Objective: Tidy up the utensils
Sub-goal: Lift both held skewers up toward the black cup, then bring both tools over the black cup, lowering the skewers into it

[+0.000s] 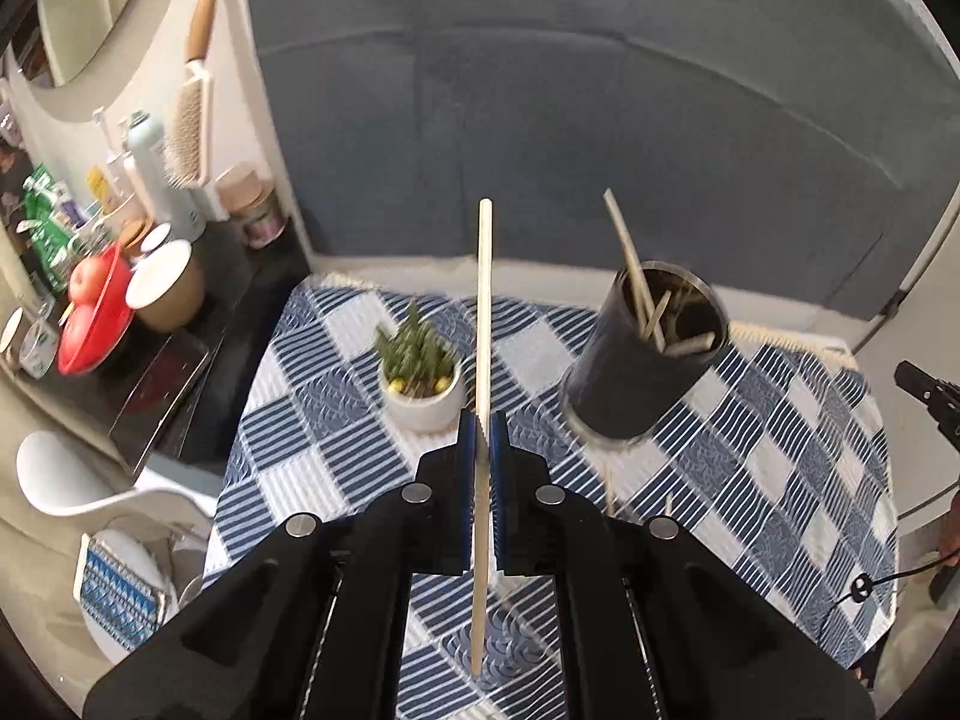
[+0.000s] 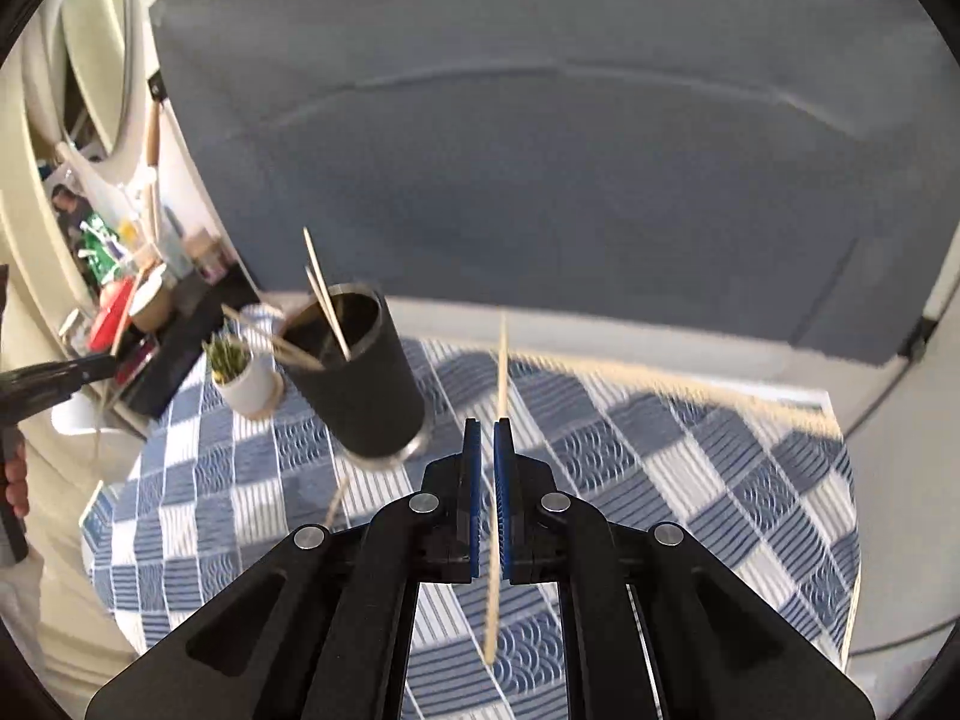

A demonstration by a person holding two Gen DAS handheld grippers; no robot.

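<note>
cup [image 1: 645,360] and plant [image 1: 420,372] crowd table centre

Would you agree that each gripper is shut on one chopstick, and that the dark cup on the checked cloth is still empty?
Not quite: the cup is not empty. The left wrist view shows several chopsticks standing inside it. The rest holds: the left gripper is shut on one chopstick, and the right gripper on another, over the checked cloth.
</note>
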